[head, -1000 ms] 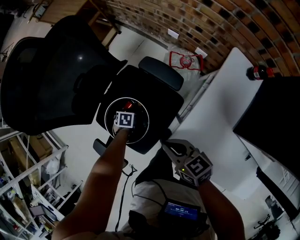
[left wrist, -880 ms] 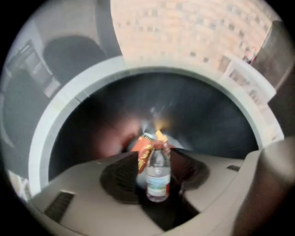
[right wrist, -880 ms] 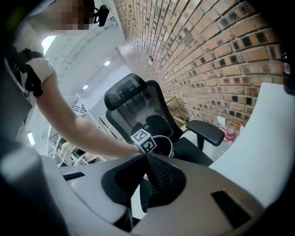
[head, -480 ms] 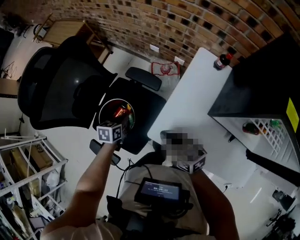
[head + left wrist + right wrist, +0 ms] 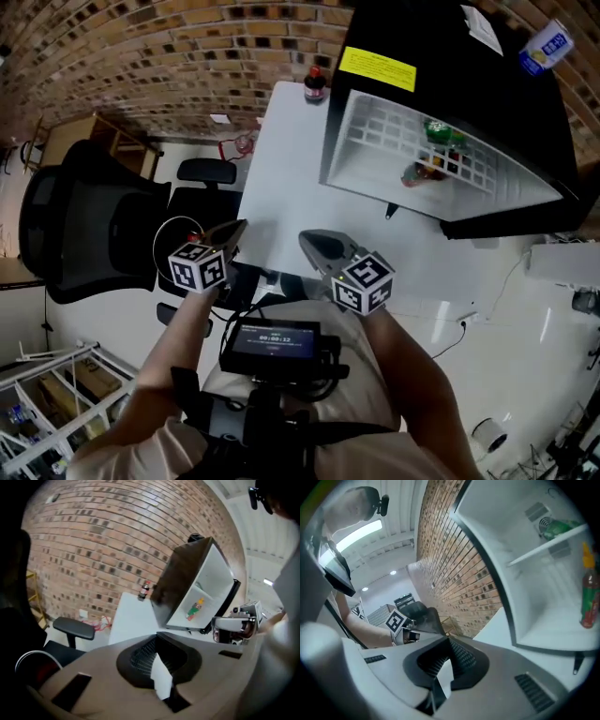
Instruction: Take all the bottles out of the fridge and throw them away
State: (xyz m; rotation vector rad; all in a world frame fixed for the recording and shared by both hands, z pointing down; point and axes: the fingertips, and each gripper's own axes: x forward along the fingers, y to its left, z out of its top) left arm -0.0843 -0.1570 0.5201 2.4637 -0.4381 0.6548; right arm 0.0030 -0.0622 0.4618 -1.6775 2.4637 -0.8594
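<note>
The open fridge [image 5: 450, 42] stands on the white tabletop [image 5: 281, 178]. A green bottle [image 5: 437, 129] lies on its upper shelf and a red bottle [image 5: 420, 172] sits below it. A dark bottle [image 5: 315, 86] stands on the tabletop just beside the fridge. The left gripper [image 5: 233, 231] and the right gripper [image 5: 311, 240] hover near the tabletop's edge, each with its fingers pressed together on nothing.

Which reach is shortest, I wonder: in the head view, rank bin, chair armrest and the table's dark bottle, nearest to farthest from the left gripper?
1. Bin, just beside the left gripper.
2. Chair armrest, beyond the bin.
3. Dark bottle, far end of table.
</note>
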